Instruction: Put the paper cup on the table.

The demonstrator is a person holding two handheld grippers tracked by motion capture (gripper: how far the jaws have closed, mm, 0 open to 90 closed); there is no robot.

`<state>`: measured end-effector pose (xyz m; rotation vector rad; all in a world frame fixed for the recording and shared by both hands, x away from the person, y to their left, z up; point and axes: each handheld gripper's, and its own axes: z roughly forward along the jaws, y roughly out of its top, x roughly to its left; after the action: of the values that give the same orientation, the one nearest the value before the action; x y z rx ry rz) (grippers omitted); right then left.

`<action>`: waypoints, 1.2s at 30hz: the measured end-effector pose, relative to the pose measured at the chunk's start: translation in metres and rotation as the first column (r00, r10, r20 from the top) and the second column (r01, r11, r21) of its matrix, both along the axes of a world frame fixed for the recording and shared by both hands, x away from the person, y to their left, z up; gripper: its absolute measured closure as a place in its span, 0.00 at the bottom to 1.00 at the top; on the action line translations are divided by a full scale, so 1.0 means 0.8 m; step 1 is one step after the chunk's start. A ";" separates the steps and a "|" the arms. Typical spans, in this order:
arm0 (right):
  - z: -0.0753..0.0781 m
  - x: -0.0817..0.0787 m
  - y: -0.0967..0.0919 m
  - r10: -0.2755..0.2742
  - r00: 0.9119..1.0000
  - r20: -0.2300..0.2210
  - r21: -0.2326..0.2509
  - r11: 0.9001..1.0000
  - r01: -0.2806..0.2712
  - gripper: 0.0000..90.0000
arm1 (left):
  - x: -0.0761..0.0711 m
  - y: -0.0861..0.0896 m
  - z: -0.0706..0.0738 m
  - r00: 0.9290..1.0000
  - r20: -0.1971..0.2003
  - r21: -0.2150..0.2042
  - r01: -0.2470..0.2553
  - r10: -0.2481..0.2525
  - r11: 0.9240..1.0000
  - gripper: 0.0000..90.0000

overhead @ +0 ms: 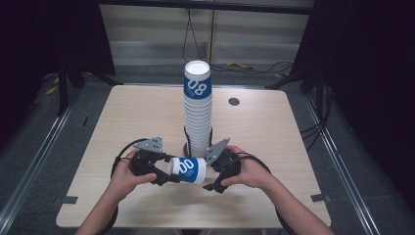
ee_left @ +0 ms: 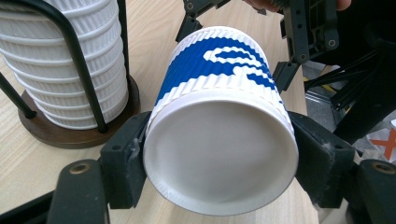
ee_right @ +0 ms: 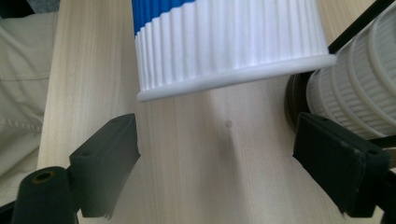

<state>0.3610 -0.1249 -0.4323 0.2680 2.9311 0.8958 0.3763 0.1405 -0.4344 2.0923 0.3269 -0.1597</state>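
Even overhead light fell on the bench (overhead: 147, 112), which showed pale and clear in the high view, while the room on both sides of it sank into near-black. Shadows under the cup stack (overhead: 198, 112) were short and soft. The high view was slightly soft and grainy. In the left gripper view the cup (ee_left: 219, 154) was sharp at its rim, with no glare. In the right gripper view a faint shadow streak lay on the wood below the cup, and the black pads near the lower edge were blurred.

A pale wood-grain desk (overhead: 137, 117) is seen, bearing a round dark wooden base (ee_left: 60, 133) from which a tall stack of ribbed paper cups (overhead: 197, 115) is raised, a black grommet (overhead: 234, 102) set near the far edge.
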 end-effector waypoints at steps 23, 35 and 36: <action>-0.007 -0.003 -0.016 -0.050 0.999 0.014 0.127 0.991 0.048 0.15 | 0.002 0.003 -0.001 1.000 -0.009 -0.004 -0.015 0.015 1.000 0.31; -0.006 -0.004 -0.015 -0.058 0.998 0.011 0.174 0.983 0.055 0.15 | 0.003 0.002 -0.003 1.000 -0.011 -0.009 -0.017 0.017 1.000 0.31; -0.007 -0.004 -0.015 -0.061 0.998 0.011 0.178 0.982 0.058 0.15 | 0.003 0.003 -0.003 1.000 -0.011 -0.006 -0.018 0.018 1.000 0.31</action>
<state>0.3578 -0.1369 -0.4375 0.3537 2.8149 1.1461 0.3785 0.1426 -0.4366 2.0821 0.3510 -0.1615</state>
